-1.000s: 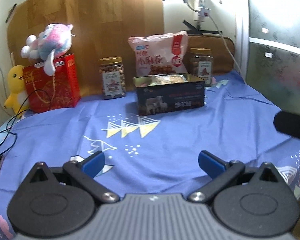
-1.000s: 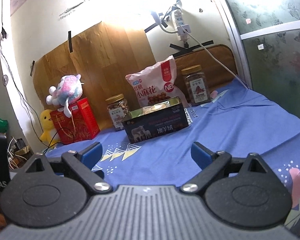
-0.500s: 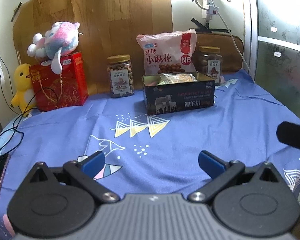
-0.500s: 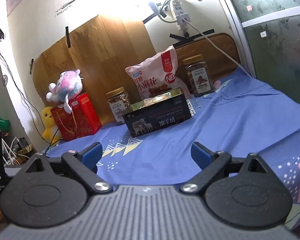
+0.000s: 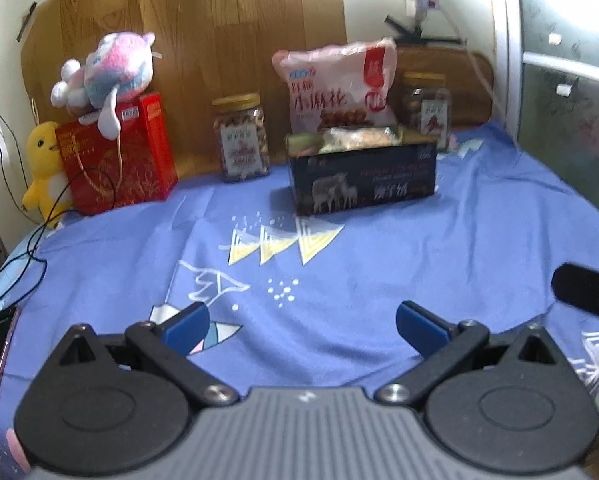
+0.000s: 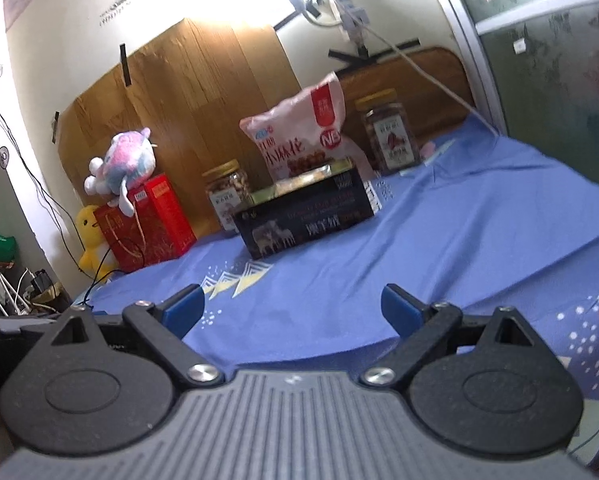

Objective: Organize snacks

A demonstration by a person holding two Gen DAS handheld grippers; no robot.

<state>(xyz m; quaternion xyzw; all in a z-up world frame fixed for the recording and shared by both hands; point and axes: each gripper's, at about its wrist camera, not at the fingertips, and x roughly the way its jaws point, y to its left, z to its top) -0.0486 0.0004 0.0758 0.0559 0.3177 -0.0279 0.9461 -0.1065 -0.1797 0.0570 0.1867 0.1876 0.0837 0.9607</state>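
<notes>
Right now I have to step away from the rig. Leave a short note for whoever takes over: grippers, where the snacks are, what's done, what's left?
Left gripper: open, empty, over the blue sheet.
Right gripper: open, empty, also short of the snacks.
Dark box: open-topped, with wrapped snacks already inside.
Pink snack bag: upright directly behind the box.
Two gold-lidded jars: one left of the box, one behind its right end.
Done: some packets boxed.
Left: bag and jars still outside the box; nothing grasped yet.
</notes>
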